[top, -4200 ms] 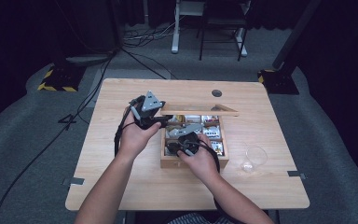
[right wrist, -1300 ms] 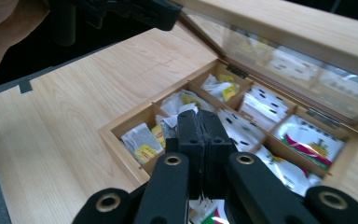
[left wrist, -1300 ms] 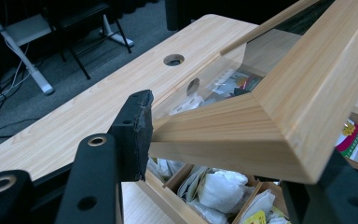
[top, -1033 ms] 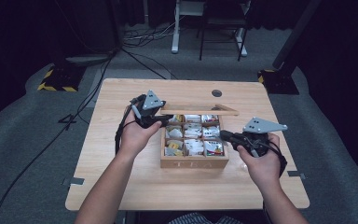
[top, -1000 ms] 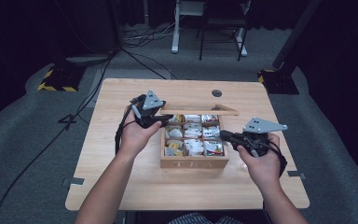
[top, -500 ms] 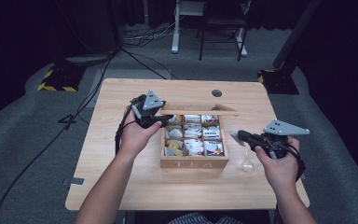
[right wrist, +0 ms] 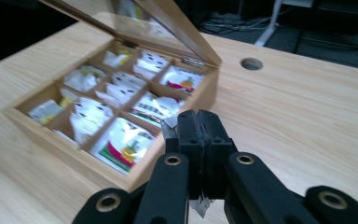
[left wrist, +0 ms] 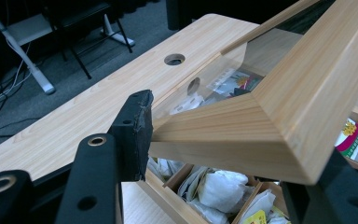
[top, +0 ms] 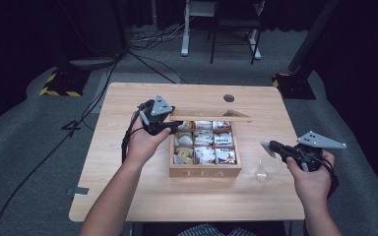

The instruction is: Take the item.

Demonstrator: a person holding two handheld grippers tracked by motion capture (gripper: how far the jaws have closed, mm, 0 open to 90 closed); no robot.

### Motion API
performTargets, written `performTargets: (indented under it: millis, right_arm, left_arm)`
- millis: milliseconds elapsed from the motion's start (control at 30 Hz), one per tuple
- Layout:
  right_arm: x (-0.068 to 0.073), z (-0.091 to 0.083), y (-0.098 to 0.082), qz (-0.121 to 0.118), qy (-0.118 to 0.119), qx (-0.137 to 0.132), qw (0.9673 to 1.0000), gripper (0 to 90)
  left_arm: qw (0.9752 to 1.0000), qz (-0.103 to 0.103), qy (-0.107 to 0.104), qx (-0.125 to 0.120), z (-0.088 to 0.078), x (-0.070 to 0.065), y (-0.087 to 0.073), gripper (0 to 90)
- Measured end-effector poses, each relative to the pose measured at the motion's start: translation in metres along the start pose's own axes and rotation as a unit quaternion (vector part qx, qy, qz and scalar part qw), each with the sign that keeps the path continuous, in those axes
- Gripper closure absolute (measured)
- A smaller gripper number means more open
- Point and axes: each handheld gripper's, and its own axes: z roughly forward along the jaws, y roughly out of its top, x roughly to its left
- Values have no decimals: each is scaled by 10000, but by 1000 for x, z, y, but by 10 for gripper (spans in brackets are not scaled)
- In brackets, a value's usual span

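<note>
The tea box (top: 205, 169) sits mid-table (top: 128, 196), a pale, squared wooden case with "TEA" on its front wall and a grid of compartments holding paper sachets, white and coloured. Its long side runs across the table, front wall towards the person. The lid (top: 211, 117), a wood frame with mitred corners around a clear pane, is propped up over the back of the box, its long edge running the same way as the box.

The left gripper (top: 170, 120) stands at the box's back left corner and has its black jaws closed part-way on the lid's frame corner, one pad (left wrist: 137, 133) pressed against the smooth wood, holding the lid up.

The right gripper (top: 268, 147) hangs off to the right of the box, clear of it, above a small clear glass cup (top: 268, 167). Its jaws are pressed together on a tea bag (right wrist: 200, 204); a thin silvery scrap pokes out above and below the pads. Its tips point left, towards the box, and the sachet hangs well apart from the compartments.
</note>
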Motion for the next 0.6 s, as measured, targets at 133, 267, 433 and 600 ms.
performTargets:
  millis: [133,267,433,600]
  right_arm:
    - [-6,-1,-7,86,-114,20,9999,890]
    - [-13,-1,-14,199,-210,67,9996,890]
    - [-16,0,-22,327,-174,87,9993,890]
    - [-17,2,-30,417,-138,92,9990,890]
  left_arm:
    - [10000,-7,-4,4,0,0,0,487]
    - [10000,-6,-4,4,0,0,0,487]
    - [10000,-4,2,9,0,0,0,487]
    - [10000,-4,4,6,0,0,0,487]
